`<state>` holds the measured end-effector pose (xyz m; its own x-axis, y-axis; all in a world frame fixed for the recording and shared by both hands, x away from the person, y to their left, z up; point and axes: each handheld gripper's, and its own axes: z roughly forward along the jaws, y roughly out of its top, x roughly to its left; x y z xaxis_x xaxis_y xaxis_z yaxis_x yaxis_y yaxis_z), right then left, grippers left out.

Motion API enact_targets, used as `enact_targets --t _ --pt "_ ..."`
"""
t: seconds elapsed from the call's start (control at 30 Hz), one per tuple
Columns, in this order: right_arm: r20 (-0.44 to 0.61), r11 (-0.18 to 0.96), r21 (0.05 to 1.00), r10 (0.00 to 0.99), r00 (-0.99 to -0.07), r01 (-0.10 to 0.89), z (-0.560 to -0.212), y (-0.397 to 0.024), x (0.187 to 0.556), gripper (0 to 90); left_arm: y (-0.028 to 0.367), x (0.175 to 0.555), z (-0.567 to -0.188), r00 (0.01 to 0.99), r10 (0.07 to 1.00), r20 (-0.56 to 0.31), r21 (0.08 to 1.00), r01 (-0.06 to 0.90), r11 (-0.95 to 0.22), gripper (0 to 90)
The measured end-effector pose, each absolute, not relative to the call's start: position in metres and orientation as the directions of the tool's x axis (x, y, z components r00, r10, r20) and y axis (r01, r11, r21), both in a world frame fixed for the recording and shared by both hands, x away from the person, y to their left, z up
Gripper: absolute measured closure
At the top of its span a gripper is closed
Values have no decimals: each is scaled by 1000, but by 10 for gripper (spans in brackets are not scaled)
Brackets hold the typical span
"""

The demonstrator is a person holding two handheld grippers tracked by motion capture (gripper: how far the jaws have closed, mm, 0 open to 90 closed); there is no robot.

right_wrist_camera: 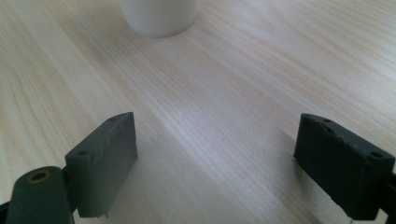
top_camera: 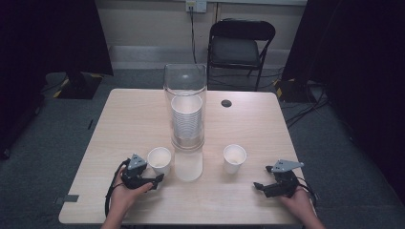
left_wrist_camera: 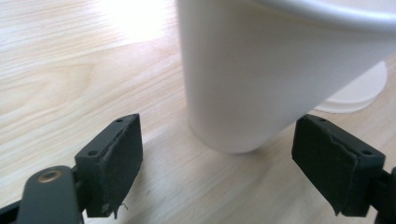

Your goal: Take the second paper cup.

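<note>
A white paper cup [top_camera: 159, 160] stands upright on the wooden table [top_camera: 133, 119] at the front left. My left gripper [top_camera: 155, 178] lies right beside it, open. In the left gripper view the cup [left_wrist_camera: 243, 79] stands just ahead of the gap, and both pads [left_wrist_camera: 114, 163] are clear of its wall. A second white cup [top_camera: 234, 158] stands at the front right. My right gripper [top_camera: 261, 184] rests on the table to that cup's right, open, with bare wood between its pads [right_wrist_camera: 105, 158]. The right gripper view shows that cup's base [right_wrist_camera: 159, 16] well ahead.
A tall clear cylinder [top_camera: 185, 81] holding a stack of white cups [top_camera: 186, 119] stands mid-table between the two loose cups. A flat white disc [left_wrist_camera: 359, 91] lies behind the left cup. A black round cap [top_camera: 226, 103] sits farther back, and a black chair [top_camera: 241, 45] stands beyond the table.
</note>
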<state>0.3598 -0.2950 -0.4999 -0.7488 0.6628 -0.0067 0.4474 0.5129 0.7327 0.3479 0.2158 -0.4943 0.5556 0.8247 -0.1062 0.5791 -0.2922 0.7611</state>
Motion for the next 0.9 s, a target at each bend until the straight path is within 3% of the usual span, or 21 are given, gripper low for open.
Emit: enact_targets --t 0.9 --pt "-7 514 732 661 -750 447 -500 -296 358 124 276 332 -493 535 843 -51 720 605 -340 163"
